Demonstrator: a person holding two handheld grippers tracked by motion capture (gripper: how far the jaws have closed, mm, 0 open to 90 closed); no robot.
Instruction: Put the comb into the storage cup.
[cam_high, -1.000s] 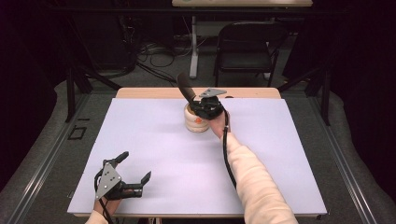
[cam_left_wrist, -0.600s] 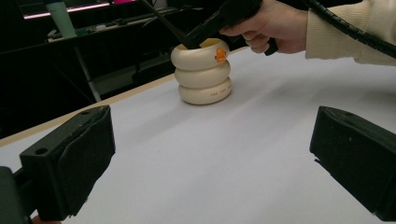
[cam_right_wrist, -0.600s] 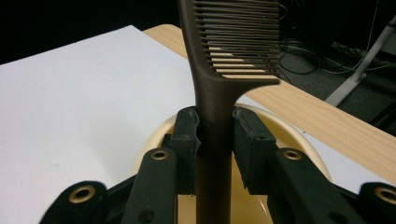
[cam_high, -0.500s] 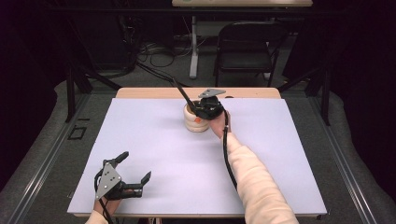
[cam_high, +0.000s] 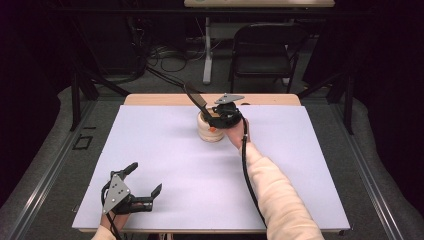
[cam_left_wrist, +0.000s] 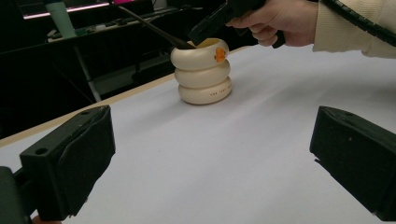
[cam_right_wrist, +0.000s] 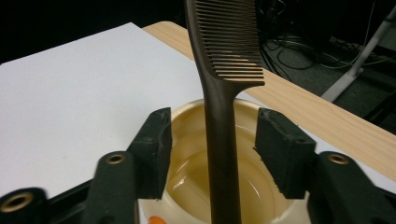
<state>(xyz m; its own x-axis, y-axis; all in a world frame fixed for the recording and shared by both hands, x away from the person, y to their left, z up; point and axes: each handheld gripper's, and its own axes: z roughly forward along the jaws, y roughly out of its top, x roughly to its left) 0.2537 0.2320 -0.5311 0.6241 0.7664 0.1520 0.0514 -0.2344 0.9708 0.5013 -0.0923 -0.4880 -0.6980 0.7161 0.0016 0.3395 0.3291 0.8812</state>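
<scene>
A cream cup (cam_high: 210, 131) shaped like three stacked rings, with an orange dot, stands at the far middle of the white sheet (cam_high: 165, 150). A dark brown comb (cam_high: 192, 97) stands in it, handle down, leaning to the far left. My right gripper (cam_high: 212, 114) hovers over the cup's mouth. In the right gripper view its jaws stand open on either side of the comb's handle (cam_right_wrist: 222, 154), with a gap on both sides, above the cup (cam_right_wrist: 261, 186). My left gripper (cam_high: 146, 177) rests open and holding nothing at the near left, facing the cup (cam_left_wrist: 203, 77).
The table's wooden edge (cam_high: 150, 99) shows beyond the sheet. A black folding chair (cam_high: 265, 50) and floor cables (cam_high: 165, 52) lie behind the table. The person's right sleeve (cam_high: 280, 195) crosses the sheet's near right.
The comb has tipped over toward the far left and now leans on the cup's rim. The right gripper has stayed over the cup. The left gripper has not moved.
</scene>
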